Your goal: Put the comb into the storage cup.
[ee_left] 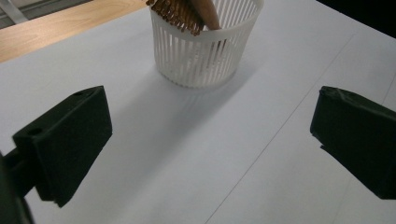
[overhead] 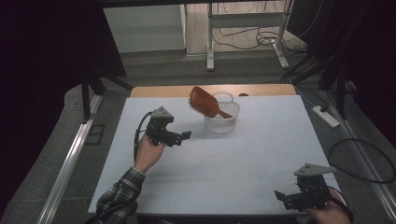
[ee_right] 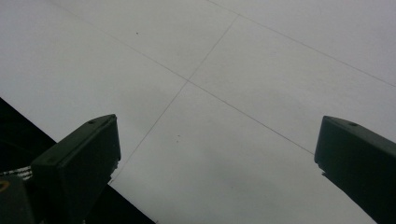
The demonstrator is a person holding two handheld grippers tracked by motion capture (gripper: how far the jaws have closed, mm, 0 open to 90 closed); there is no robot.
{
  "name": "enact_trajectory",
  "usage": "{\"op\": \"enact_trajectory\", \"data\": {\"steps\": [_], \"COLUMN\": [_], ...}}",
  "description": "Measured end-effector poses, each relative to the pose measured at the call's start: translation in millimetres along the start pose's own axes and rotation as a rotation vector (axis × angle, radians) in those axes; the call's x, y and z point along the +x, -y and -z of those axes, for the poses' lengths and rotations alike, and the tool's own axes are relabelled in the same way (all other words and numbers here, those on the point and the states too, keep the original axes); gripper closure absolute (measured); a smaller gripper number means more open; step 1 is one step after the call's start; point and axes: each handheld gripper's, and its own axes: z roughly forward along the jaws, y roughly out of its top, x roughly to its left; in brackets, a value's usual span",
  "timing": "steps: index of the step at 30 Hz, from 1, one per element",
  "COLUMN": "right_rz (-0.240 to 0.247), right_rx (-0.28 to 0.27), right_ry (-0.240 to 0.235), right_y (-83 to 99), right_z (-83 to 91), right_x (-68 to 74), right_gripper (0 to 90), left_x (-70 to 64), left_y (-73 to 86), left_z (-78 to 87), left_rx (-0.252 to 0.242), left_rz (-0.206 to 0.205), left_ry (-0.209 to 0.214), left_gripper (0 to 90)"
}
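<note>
Glossy reddish wooden hairbrush (overhead: 204, 102), slatted white plastic basket (ee_left: 201, 58) with a smooth sheen, matt white counter (overhead: 224, 172) with a bare wood edge, matt black tongs (ee_left: 212, 144), plaid cloth sleeve (overhead: 120, 191)

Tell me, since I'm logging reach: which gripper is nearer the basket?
Left. The left gripper hangs open just beside the basket, which holds a brush. The right gripper is open at the table's near edge, far from it.

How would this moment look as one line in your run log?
hairbrush: handle down in white basket | left gripper: open, empty, beside basket | right gripper: open, empty, near table edge
</note>
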Motion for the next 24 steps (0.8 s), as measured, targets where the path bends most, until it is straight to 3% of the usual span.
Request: {"op": "enact_trajectory", "data": {"steps": [24], "right_rz": [-0.002], "right_rx": [-0.006], "right_ry": [0.014], "right_y": [0.3], "right_z": [0.6], "right_x": [0.6], "right_gripper": [0.0], "left_x": [-7.0], "left_y": [12.7], "left_z": [16.2], "left_rx": [0.006], "left_rz": [0.001], "left_ry": [-0.005], "left_gripper": [0.0]}}
